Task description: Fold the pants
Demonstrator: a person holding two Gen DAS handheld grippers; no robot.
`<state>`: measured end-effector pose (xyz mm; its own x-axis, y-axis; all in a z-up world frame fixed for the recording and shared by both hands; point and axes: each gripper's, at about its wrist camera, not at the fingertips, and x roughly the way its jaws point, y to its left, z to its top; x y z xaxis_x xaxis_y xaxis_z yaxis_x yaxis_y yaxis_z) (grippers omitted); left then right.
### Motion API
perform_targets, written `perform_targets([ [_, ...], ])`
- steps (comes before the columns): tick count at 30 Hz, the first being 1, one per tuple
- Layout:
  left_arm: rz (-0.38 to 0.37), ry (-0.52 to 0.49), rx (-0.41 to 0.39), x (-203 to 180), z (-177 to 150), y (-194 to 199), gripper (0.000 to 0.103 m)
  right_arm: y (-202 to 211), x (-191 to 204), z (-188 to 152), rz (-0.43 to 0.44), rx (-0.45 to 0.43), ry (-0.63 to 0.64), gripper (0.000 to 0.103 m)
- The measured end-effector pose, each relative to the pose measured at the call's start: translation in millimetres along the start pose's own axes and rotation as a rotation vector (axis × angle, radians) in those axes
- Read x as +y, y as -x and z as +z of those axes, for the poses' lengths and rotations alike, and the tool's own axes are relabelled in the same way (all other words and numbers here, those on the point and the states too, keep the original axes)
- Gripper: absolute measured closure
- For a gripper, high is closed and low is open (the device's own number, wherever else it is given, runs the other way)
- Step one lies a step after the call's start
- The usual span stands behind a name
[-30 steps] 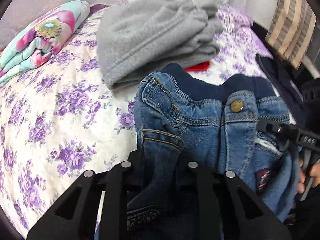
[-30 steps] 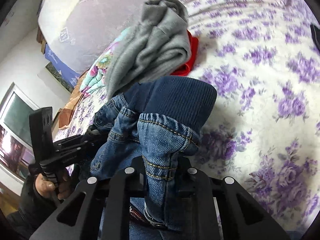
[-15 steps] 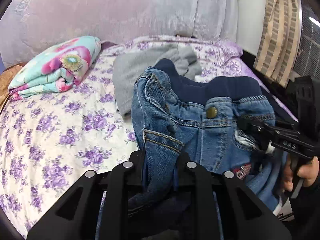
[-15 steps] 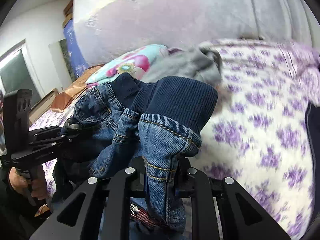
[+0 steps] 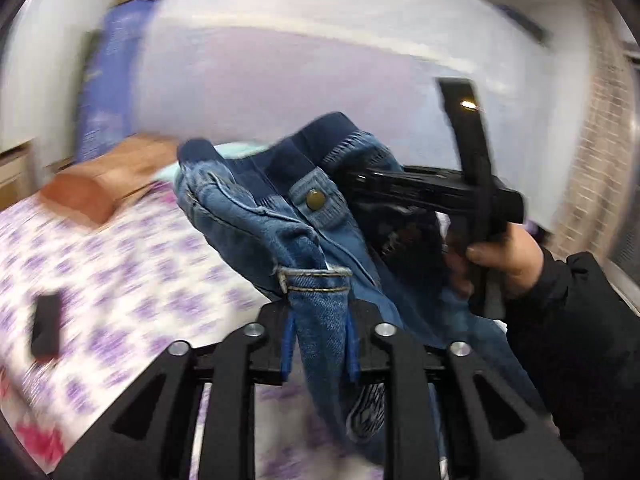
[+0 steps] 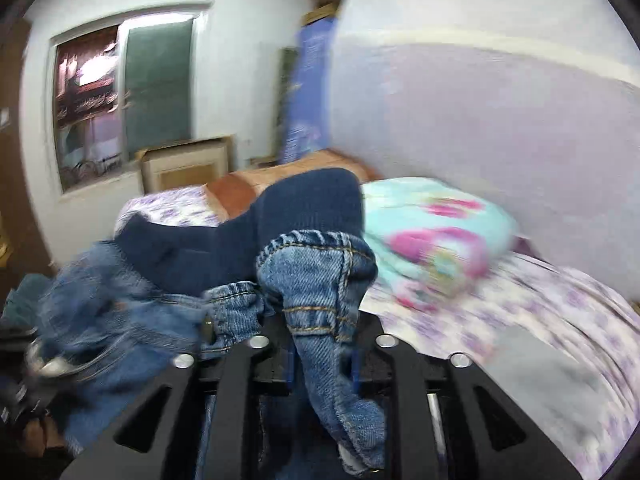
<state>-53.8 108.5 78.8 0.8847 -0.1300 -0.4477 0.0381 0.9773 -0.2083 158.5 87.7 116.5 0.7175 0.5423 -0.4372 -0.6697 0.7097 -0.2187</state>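
Note:
The blue denim pants [image 5: 280, 224] with a dark navy ribbed waistband hang in the air above the bed, held by the waist at both sides. My left gripper [image 5: 318, 320] is shut on one side of the waist. My right gripper [image 6: 322, 332] is shut on the other side of the pants [image 6: 316, 276]. The right gripper also shows in the left wrist view [image 5: 432, 196], held by a hand at the right, close against the waistband. Both views are blurred by motion.
The bed [image 5: 120, 264] has a white sheet with purple flowers. A folded turquoise and pink blanket [image 6: 436, 232] and a brown pillow [image 5: 100, 184] lie near the headboard. A small black object [image 5: 46, 330] lies on the sheet at left. A grey garment [image 6: 540, 368] lies at right.
Both grippers have lifted the pants up off the bed and swung towards the head of the bed. The two grippers have come closer together. Both views now blur.

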Motion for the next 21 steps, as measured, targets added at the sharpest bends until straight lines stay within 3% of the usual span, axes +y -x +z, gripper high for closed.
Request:
perform_targets([
  [1, 0.064, 0.043, 0.050, 18.3, -9.2, -8.4, 0.063, -35.0, 17.4, -8.7, -0.074, 0.069, 0.055, 0.010],
  [2, 0.097, 0.078, 0.086, 31.6, -17.0, -13.9, 0.048, -55.1, 27.9, -19.3, -0.105, 0.118, 0.098, 0.009],
  [4, 0.158, 0.173, 0.213, 69.6, -42.7, -34.7, 0.046, -66.2, 32.8, -44.7, -0.134, 0.160, 0.118, 0.012],
  [6, 0.185, 0.252, 0.267, 100.6, -64.5, -42.2, 0.046, -43.9, 17.2, -60.7, -0.163, 0.149, 0.058, 0.012],
  [8, 0.187, 0.260, 0.251, 110.7, -66.8, -39.7, 0.044, -2.1, -12.9, -83.5, -0.221, 0.143, -0.014, 0.011],
  [11, 0.161, 0.164, 0.189, 96.4, -48.9, -41.3, 0.031, 70.6, -55.4, -128.3, -0.307, 0.143, -0.057, 0.009],
  [12, 0.145, 0.134, 0.170, 90.4, -39.9, -41.5, 0.026, 104.8, -74.5, -151.2, -0.371, 0.149, -0.097, 0.008],
  [16, 0.084, -0.011, 0.124, 64.1, 6.4, -63.4, 0.018, 197.1, -141.3, -240.1, -0.566, 0.225, -0.348, 0.007],
  [18, 0.109, -0.061, 0.141, 67.2, 28.2, -97.5, 0.017, 234.2, -170.1, -294.9, -0.589, 0.283, -0.552, 0.007],
  [21, 0.162, -0.056, 0.220, 88.2, 46.6, -150.6, 0.017, 256.5, -184.6, -355.8, -0.507, 0.304, -0.781, 0.007],
])
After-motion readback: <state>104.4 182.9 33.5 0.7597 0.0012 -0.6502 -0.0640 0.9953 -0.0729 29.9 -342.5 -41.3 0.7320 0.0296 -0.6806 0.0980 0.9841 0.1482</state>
